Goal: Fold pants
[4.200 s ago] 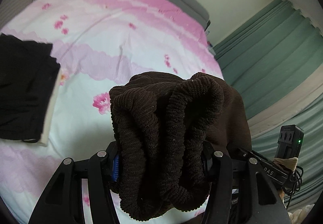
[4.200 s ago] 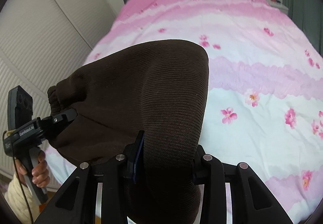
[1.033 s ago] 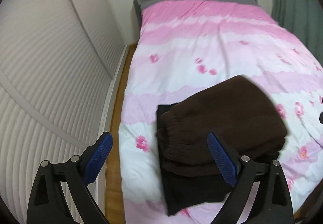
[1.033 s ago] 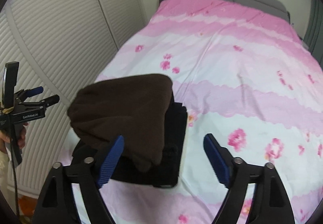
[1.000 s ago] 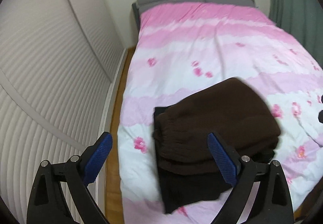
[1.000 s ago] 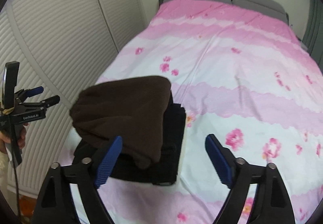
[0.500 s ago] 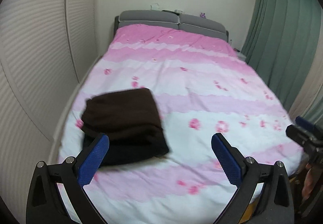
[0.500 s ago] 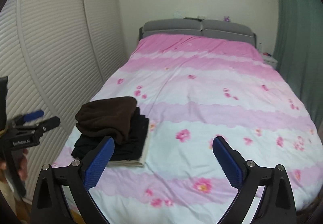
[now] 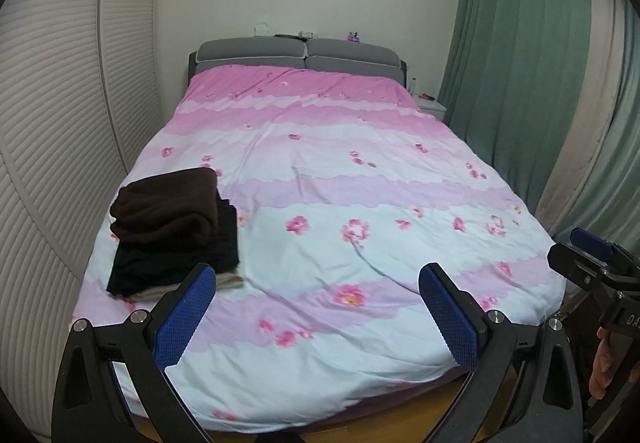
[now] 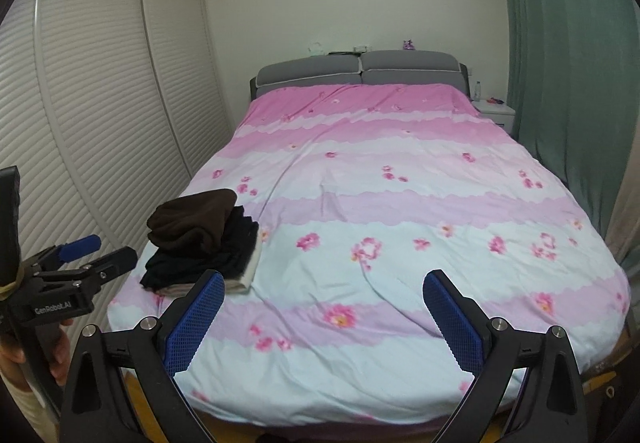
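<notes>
The folded brown pants lie on top of a stack of folded black and beige clothes at the bed's front left; the pants also show in the right wrist view. My left gripper is open and empty, held back from the foot of the bed. My right gripper is open and empty, also back from the foot of the bed. Each gripper shows at the edge of the other's view.
The bed has a pink, white and pale blue flowered cover and a grey headboard. White slatted wardrobe doors run along the left. Green curtains hang on the right, with a white nightstand beside the headboard.
Both grippers let go of the brown pants, which now rest on the stack. Both have pulled back and away, so the whole bed is in view.
</notes>
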The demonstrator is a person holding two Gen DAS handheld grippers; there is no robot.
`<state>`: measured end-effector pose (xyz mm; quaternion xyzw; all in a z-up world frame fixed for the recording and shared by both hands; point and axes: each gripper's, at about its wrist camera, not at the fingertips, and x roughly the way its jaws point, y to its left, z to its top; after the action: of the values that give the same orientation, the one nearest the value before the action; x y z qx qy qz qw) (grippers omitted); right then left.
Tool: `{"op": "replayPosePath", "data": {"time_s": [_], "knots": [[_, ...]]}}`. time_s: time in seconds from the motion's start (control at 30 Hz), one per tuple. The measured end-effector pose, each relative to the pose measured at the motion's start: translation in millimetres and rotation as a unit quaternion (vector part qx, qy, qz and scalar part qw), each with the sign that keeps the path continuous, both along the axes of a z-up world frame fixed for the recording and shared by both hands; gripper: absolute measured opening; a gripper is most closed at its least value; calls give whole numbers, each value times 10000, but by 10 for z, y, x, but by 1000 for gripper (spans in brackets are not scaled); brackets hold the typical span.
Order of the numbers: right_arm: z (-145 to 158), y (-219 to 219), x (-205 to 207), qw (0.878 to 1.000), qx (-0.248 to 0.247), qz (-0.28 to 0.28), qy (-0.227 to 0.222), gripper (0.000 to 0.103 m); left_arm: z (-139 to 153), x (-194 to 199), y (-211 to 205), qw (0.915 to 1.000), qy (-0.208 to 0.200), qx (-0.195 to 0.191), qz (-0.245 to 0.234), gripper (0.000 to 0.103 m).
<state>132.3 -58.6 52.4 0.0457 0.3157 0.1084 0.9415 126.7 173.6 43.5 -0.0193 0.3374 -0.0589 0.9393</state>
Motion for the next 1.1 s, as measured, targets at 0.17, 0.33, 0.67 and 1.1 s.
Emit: {"op": "replayPosePath", "data": {"time_s": [0.17,0.33,0.67,1.1], "knots": [[52,-337,-340,10000,-30,25,-76,100,92,-287,-396,9996,-156,179,-138,103],[118,-522,-569,9999,-59,-16,-135,100,188,-476,-641,9984,-331,379,-253,103],[225,-760,-784,9995,-79,-148,-269,100,330,-625,-774,9977,-508,412,-173,103],[243,-960,-881,9993,-61,-220,-294,100,358,-712,-944,9974,-581,338,-268,103]]}}
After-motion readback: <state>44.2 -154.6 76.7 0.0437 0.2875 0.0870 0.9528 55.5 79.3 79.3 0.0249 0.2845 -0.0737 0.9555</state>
